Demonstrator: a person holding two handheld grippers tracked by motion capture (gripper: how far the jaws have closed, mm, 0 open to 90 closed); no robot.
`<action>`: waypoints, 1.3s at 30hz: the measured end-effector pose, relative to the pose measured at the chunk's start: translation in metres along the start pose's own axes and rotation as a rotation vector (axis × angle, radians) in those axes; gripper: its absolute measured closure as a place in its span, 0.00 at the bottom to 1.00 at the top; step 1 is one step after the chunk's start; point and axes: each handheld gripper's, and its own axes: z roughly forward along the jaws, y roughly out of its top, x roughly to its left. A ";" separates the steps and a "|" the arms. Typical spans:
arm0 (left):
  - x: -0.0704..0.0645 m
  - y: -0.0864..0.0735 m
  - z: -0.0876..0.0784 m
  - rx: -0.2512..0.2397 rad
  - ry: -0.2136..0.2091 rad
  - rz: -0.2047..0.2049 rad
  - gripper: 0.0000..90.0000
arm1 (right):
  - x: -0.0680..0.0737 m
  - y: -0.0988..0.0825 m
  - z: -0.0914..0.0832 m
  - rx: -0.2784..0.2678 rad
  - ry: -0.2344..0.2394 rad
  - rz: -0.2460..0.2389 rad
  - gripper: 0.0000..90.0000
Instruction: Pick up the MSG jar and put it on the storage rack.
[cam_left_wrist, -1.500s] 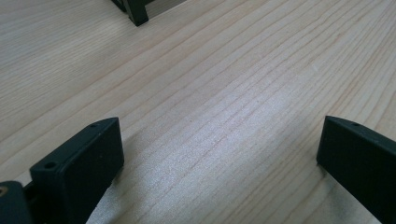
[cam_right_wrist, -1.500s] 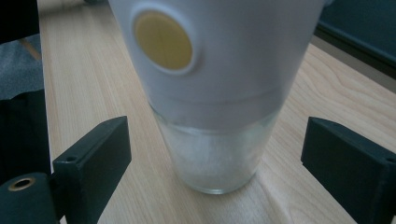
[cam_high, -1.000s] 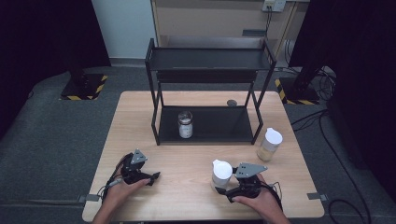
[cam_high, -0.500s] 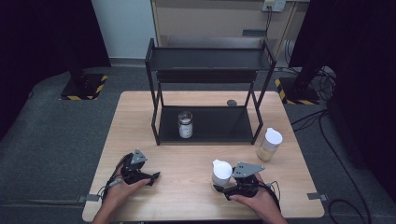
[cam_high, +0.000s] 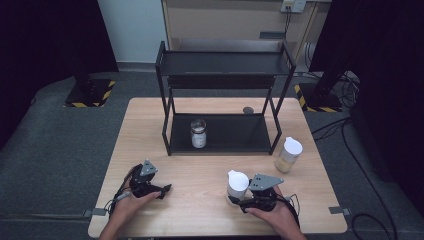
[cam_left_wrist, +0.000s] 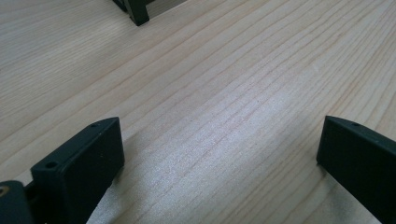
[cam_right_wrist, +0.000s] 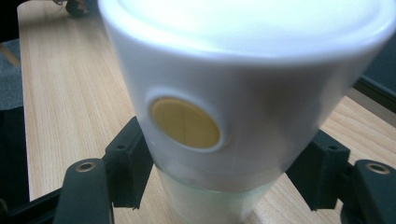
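Since the earlier frames nothing has shifted on the tabletop (cam_high: 200, 200); the one change is the right claw (cam_high: 239, 201), whose jaws have just been closing with the white-capped jar (cam_high: 237, 186) between them. Left claw (cam_high: 165, 189) is where it was.

Right claw now: narrowed onto the jar, both pads against its sides just under the white cap (cam_right_wrist: 243, 70), jar upright between the jaws, base apparently on the wood. Grip low under the cap looks deliberate: the cap's lip should stop it slipping on a lift.

Left claw (cam_left_wrist: 219, 154): jaws wide apart, nothing between them but bare wood, parked low, well off to the side of the right claw. Idle, out of the way.

Ahead of the right claw: black rack (cam_high: 222, 90), a glass jar (cam_high: 198, 134) on its lower shelf. Second white-capped jar (cam_high: 289, 155) ahead and out to the right. Likely the rack is the destination.
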 end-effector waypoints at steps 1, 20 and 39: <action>0.000 0.000 0.000 0.000 0.000 0.000 0.00 | -0.001 -0.001 0.000 -0.003 0.000 0.007 0.35; 0.000 0.000 0.000 0.000 -0.001 0.000 0.00 | -0.001 0.000 -0.005 -0.003 -0.034 0.044 0.35; 0.000 0.000 0.000 0.000 0.001 -0.001 0.00 | 0.002 0.007 -0.017 -0.031 -0.075 0.063 0.35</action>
